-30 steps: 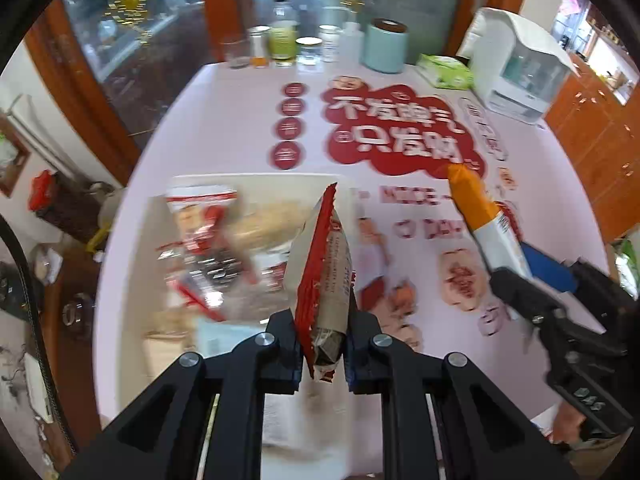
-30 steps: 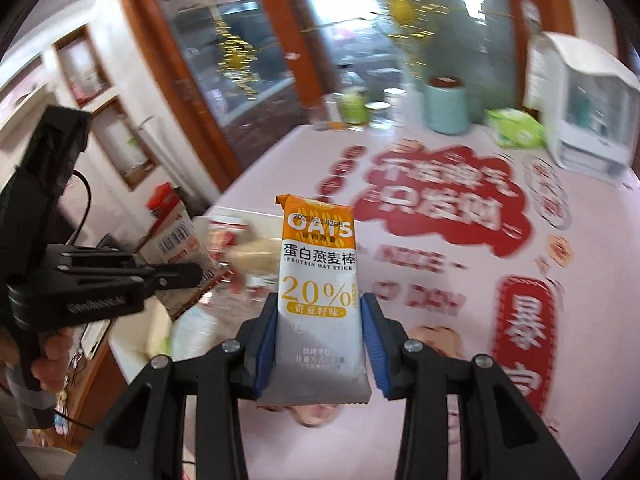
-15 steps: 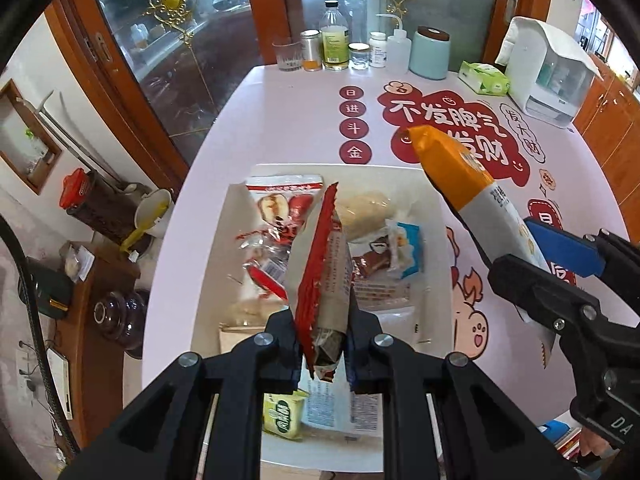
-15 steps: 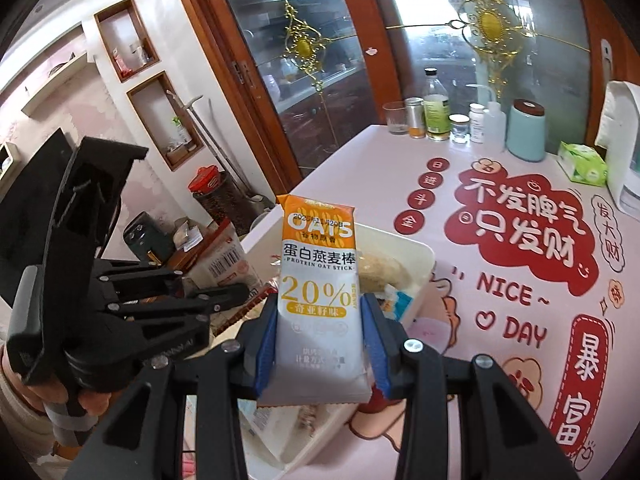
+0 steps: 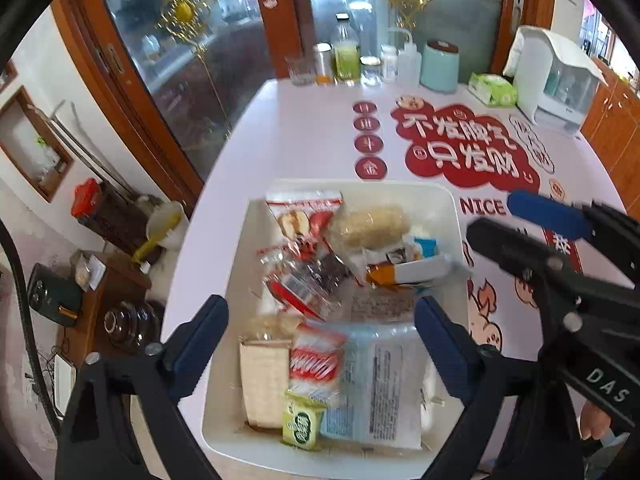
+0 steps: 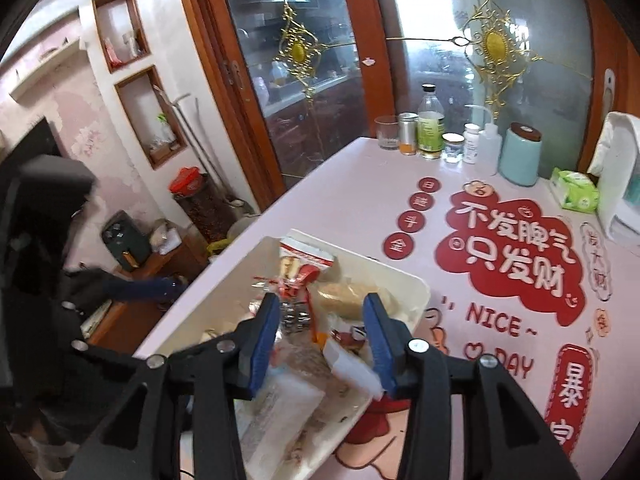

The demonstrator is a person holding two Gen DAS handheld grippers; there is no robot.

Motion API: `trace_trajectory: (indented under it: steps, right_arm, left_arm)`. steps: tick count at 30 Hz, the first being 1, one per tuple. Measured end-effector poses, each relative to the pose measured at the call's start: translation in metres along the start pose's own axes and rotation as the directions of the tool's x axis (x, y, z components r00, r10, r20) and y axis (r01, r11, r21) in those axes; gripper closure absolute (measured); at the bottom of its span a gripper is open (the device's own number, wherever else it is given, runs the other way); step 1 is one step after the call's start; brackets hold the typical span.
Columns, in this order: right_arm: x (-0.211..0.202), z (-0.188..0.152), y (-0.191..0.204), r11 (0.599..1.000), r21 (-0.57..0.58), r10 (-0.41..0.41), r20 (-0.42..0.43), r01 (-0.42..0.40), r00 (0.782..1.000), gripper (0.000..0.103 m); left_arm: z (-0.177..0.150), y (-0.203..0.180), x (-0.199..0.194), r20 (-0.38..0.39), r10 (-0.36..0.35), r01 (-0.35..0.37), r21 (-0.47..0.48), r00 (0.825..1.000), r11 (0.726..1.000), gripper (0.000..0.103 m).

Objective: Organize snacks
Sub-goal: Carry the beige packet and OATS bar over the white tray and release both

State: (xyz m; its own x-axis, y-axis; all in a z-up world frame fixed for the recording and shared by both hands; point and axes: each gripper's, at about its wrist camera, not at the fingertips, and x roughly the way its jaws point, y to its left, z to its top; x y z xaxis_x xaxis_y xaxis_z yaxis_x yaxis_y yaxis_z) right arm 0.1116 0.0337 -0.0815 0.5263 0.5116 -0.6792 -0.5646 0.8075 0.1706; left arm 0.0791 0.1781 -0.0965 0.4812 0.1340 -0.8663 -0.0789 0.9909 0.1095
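Teal canister [image 5: 439,65], green tissue pack [image 5: 492,89], white dispenser [image 5: 554,78], juice bottle [image 5: 346,54], drinking glass [image 6: 387,132], red-lidded jar [image 6: 196,200]

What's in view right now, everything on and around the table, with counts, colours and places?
bin: one, white, near left part of the table.
snack packets: several, mixed colours, piled inside the bin; exact count unclear.
oat bar: one, orange and white, lying in the bin under the right gripper.
red packet: one, red and white, in the bin below the left gripper.
table: one, pale pink with red printed characters.
bottles and jars: about seven, clear, white and green, far edge.
canister: one, light blue, far edge.
tissue pack: one, green, far right.
appliance: one, white, far right corner.
left gripper: open, over the bin; jaws just opened.
right gripper: open, over the bin; jaws just opened.
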Motion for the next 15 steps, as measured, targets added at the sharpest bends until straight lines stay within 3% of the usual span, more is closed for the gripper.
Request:
trace_trajectory:
  steps: [8, 15]
  right_arm:
    - [-0.008, -0.022, -0.009, 0.992, 0.114, -0.058, -0.017, 0.060, 0.998, 0.054]
    - [-0.027, -0.048, -0.016, 0.953, 0.268, -0.141, -0.025, 0.143, 0.990, 0.048]
  left_arm:
    - [-0.007, -0.001, 0.008, -0.046, -0.063, 0.065, 0.038, 0.997, 0.997, 0.009]
    - [-0.017, -0.010, 0.007, -0.071, -0.147, 0.156, 0.129, 0.987, 0.979, 0.009]
